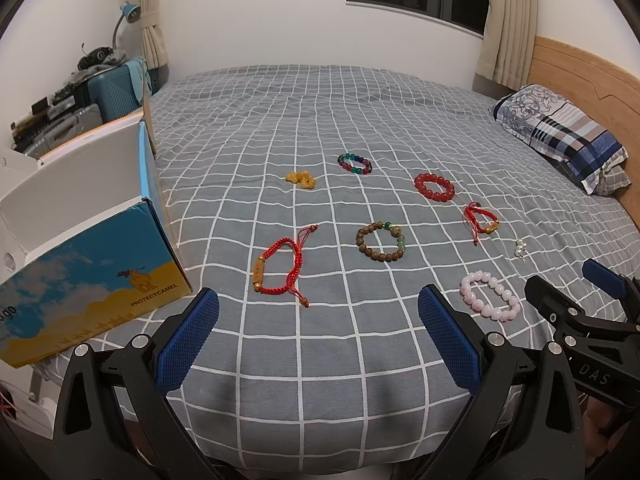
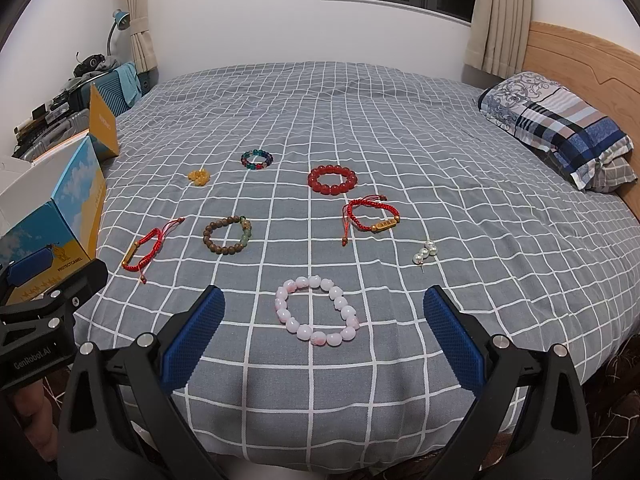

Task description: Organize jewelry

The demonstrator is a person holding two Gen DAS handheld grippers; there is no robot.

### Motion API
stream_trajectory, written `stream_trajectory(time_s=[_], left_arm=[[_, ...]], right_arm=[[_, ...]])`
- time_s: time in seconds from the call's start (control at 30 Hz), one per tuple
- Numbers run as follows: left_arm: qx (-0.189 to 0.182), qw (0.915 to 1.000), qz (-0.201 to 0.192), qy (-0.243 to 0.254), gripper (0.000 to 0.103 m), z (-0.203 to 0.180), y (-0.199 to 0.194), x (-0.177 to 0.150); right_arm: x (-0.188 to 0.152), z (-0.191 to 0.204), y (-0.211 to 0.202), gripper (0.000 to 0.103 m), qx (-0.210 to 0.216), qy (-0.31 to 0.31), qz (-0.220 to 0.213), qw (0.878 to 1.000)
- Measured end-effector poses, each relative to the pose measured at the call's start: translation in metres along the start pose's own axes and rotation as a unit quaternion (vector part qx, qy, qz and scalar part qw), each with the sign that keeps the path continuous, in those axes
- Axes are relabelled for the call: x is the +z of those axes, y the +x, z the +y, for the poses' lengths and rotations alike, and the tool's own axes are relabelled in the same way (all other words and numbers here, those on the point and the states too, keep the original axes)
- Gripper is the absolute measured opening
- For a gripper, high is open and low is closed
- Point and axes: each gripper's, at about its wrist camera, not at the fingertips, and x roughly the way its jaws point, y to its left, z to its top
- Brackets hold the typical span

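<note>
pink bracelet (image 2: 316, 310) btwn right gripper (image 2: 324, 332) jaws

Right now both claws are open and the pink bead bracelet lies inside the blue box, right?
Not quite: the pink bead bracelet lies on the checked bedspread, in front of the right claw, as the right wrist view shows. Both claws are open.

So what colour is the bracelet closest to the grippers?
Pale pink beads. The pink bracelet shows best in the right wrist view.

Left gripper (image 1: 318, 320), jaws wide apart, hovers above a grey checked bedspread (image 1: 320, 360) (seven bracelets scattered) beside a blue box (image 1: 92, 272).
</note>
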Motion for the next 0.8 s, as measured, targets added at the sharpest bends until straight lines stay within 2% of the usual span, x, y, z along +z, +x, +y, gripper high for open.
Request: stream_trajectory(time_s=[0.33,0.43,0.8], left_arm=[[-0.002,1.0,0.004,0.002,0.097,-0.002,0.001,0.003],[-0.01,0.9999,0.009,0.003,0.097,-0.002,0.0,0.013],[-0.006,0.9999,0.006,0.008,0.097,-0.005,-0.003,0.049]], right_arm=[[0.006,-0.005,-0.005,0.096,0.001,0.004,-0.004,1.0],[0.013,-0.009,-0.013,0.096,0.002,0.01,-0.01,1.0],[0.046,-0.027,-0.029,0.096,-0.02,0.022,-0.022,0.999]])
